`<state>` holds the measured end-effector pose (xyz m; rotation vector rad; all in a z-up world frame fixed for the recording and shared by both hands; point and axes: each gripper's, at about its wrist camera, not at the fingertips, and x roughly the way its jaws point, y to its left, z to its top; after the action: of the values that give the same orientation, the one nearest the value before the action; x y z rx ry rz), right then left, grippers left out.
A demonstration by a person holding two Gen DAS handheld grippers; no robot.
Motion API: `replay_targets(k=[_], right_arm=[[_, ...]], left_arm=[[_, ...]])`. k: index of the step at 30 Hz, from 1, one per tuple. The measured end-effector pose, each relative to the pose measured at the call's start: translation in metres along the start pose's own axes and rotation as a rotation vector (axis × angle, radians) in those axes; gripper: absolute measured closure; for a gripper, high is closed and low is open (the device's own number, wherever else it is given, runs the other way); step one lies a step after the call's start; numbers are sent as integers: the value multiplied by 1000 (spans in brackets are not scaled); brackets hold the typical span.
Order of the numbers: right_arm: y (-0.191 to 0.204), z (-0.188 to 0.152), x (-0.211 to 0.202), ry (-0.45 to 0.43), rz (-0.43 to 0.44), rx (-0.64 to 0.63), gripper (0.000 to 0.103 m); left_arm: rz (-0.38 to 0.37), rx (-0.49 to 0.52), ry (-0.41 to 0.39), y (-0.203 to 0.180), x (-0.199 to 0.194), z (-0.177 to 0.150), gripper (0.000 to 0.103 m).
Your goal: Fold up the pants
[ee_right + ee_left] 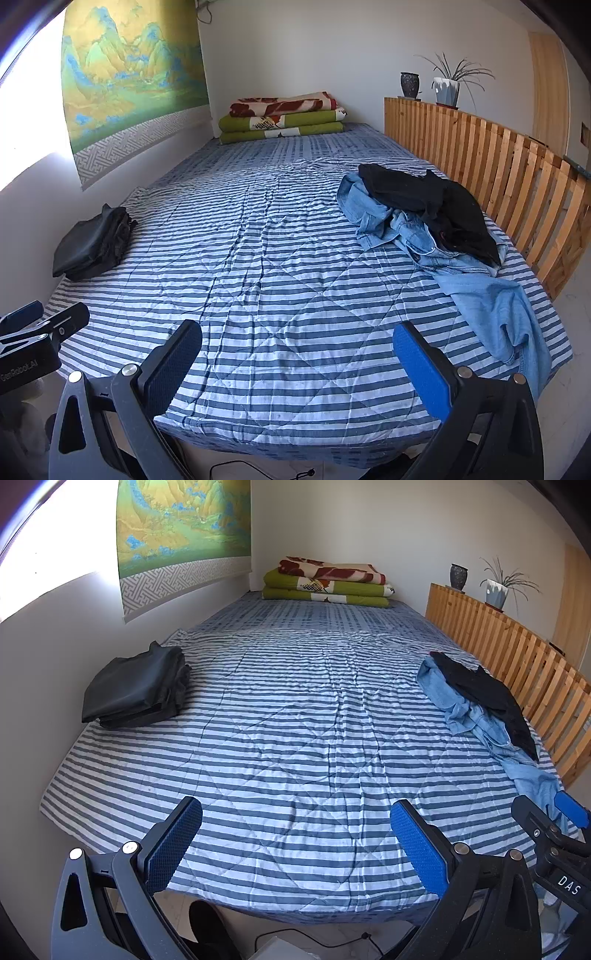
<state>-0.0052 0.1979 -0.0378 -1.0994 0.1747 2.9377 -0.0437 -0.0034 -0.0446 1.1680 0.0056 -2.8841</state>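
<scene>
A crumpled heap lies at the bed's right side: light blue jeans with a black garment thrown over them. One jeans leg trails toward the near right corner. Dark folded pants sit in a neat stack by the left wall. My left gripper is open above the near edge of the bed, holding nothing. My right gripper is open too and empty, left of the trailing jeans leg. Each gripper shows at the edge of the other's view.
The bed carries a blue-and-white striped quilt. Folded green and red blankets are stacked at the far end. A wooden slat rail runs along the right side, with a vase and a potted plant on it. A wall hanging is on the left.
</scene>
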Motion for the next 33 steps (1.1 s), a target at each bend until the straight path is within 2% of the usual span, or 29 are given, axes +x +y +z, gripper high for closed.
replay_targets(k=[33], right_arm=[[4,2,-1,-1,8,-12,1]], left_arm=[[-2,10,-2,-2,2,3,0]])
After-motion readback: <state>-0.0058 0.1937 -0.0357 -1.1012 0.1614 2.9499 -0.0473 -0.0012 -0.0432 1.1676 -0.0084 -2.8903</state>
